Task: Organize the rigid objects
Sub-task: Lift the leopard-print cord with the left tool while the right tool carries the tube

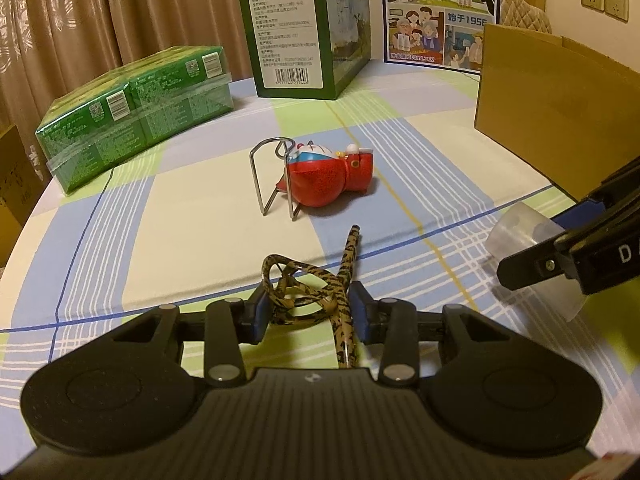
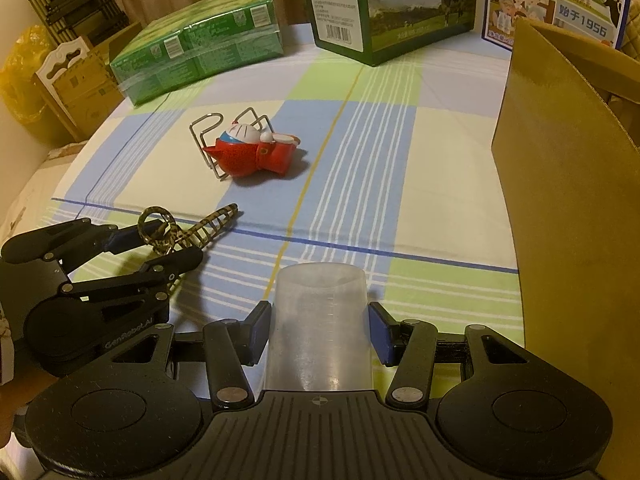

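Observation:
My left gripper point(image 1: 310, 314) is shut on a tangled tiger-striped cord point(image 1: 308, 292) just above the checked cloth; the same cord point(image 2: 182, 230) shows at the left of the right wrist view, held by the left gripper point(image 2: 158, 242). My right gripper point(image 2: 320, 328) is shut on a clear plastic measuring cup point(image 2: 320, 320), whose mouth points forward; the cup point(image 1: 520, 236) and one of that gripper's fingers point(image 1: 532, 266) show at the right of the left wrist view. A red cartoon-cat toy point(image 1: 332, 176) lies on its side against a wire stand point(image 1: 272, 176) mid-table.
An open cardboard box point(image 2: 568, 184) stands at the right. A green wrapped carton pack point(image 1: 132, 116) lies at the back left. A green milk box point(image 1: 304, 28) and a blue milk box point(image 1: 440, 12) stand at the back. The table edge curves at the left.

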The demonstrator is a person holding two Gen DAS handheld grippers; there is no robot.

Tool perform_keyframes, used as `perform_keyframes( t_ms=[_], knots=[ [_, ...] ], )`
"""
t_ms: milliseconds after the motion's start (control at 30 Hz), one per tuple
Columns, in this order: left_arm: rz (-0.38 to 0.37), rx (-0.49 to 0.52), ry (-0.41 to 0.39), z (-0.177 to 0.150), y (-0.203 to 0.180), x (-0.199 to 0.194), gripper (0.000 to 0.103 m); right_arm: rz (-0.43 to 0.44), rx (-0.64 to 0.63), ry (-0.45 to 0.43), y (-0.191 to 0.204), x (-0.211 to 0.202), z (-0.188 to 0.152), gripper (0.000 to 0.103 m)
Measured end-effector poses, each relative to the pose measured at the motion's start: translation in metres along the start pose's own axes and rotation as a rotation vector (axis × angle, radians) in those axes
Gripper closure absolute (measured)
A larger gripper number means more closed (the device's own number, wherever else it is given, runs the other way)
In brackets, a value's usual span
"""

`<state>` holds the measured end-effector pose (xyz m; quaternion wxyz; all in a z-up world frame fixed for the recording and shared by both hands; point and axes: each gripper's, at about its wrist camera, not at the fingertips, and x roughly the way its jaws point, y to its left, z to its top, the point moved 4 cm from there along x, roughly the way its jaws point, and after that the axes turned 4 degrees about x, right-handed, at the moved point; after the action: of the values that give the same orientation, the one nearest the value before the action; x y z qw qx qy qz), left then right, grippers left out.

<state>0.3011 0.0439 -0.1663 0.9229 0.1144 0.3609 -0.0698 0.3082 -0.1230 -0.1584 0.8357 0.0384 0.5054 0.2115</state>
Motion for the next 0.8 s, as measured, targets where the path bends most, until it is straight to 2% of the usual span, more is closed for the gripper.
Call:
perform_keyframes(
  t_ms=[267,500,600,800],
  knots=[
    [-0.003,-0.011,0.014,0.001,0.001,0.000,0.068,0.003,0.002,-0.005,0.000,-0.001,0.001,0.055],
    [-0.016,-0.108,-0.021,0.013,0.012,-0.018,0.068,0.008,0.022,-0.047,-0.002,-0.008,0.006,0.055],
    [-0.013,-0.120,-0.044,0.018,0.014,-0.027,0.068,0.011,0.029,-0.060,-0.002,-0.011,0.008,0.055],
    [-0.016,-0.143,-0.027,0.019,0.015,-0.029,0.068,0.019,0.039,-0.076,-0.002,-0.015,0.011,0.055]
  ],
)
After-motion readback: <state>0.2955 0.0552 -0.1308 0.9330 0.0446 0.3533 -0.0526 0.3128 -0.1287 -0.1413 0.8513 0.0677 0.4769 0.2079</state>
